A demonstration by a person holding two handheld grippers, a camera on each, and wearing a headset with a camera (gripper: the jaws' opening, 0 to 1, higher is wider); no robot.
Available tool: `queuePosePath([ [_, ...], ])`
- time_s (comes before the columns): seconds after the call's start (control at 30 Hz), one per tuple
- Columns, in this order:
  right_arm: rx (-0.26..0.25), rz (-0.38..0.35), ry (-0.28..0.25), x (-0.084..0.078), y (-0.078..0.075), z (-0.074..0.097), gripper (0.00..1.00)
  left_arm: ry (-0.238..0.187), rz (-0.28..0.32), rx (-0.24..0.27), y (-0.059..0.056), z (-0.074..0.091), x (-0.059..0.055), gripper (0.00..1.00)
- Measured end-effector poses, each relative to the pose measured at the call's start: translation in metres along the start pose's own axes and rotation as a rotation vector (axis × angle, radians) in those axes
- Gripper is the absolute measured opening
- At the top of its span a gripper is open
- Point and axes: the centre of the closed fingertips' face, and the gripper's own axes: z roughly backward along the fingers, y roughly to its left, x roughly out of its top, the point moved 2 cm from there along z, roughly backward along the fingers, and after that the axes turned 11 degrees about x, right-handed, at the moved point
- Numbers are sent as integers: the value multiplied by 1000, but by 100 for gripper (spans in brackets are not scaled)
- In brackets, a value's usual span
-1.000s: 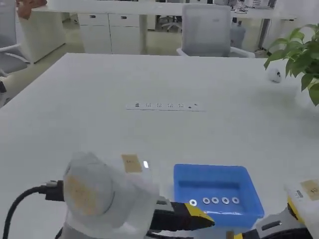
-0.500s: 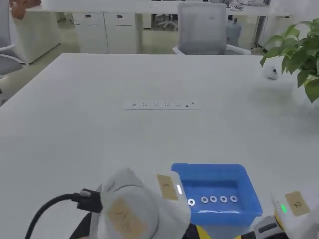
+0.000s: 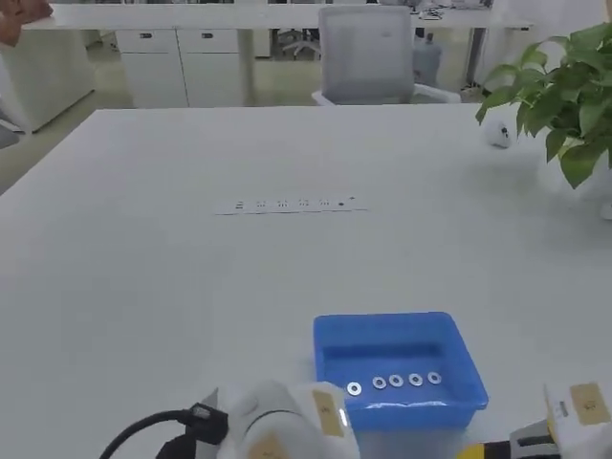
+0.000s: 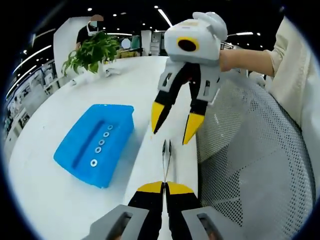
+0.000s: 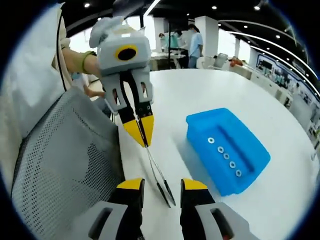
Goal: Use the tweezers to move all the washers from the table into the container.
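Note:
A blue container (image 3: pixel 397 363) stands near the table's front edge, with several washers (image 3: pixel 394 381) in a row on its floor. In the left gripper view the container (image 4: pixel 95 142) lies to the left. My left gripper (image 4: pixel 165 186) is shut on the metal tweezers (image 4: pixel 165 160), which point forward over the table edge. Facing it, my right gripper (image 4: pixel 171 135) hangs open. In the right gripper view the tweezers (image 5: pixel 159 177) run between the open jaws of my right gripper (image 5: pixel 162 185), held at their far end by the left gripper (image 5: pixel 142 140). Both gripper bodies peek in at the head view's bottom edge.
A grey mesh chair back (image 4: pixel 250 165) sits right by the table's near edge under the grippers. A row of inset sockets (image 3: pixel 287 204) crosses the table's middle. A potted plant (image 3: pixel 564 96) and a small white object (image 3: pixel 497 134) stand at the far right.
In the head view the left gripper has sunk rightward and down toward the bottom edge. The right gripper stays low at the right. The view shifted slightly.

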Motion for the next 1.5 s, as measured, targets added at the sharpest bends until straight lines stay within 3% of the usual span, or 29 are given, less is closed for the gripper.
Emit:
queuePosePath([
  [0.13,-107,-42,-84,4,2,34,30,69,-23,16,3,-10,-16,0],
  [0.23,-196,-94,-183,8,3,66,36,87,-40,19,3,-13,-17,0],
  [0.37,-303,-78,-233,10,1,100,42,104,-35,16,4,-17,-17,0],
  [0.47,-356,-129,-339,13,-2,119,46,129,-37,10,2,-19,-17,0],
  [0.63,-374,-192,-533,20,-2,141,51,161,-43,19,1,-20,-17,0],
  [0.77,-387,-188,-595,19,-2,151,58,189,-15,38,-1,-19,-18,0],
  [0.97,-329,-148,-604,21,-2,148,65,249,57,83,-1,-21,-23,0],
  [1.13,-256,-88,-537,16,-10,136,66,276,152,160,2,-18,-23,7],
  [1.2,-223,-99,-534,14,-13,131,68,262,222,204,2,-13,-21,11],
  [1.33,-222,-100,-517,7,-16,124,75,167,384,327,7,5,-15,23],
  [1.47,-269,-124,-502,1,-22,124,82,4,596,469,16,34,-10,41],
  [1.5,-281,-126,-501,1,-23,125,83,-61,638,512,19,44,-8,43],
])
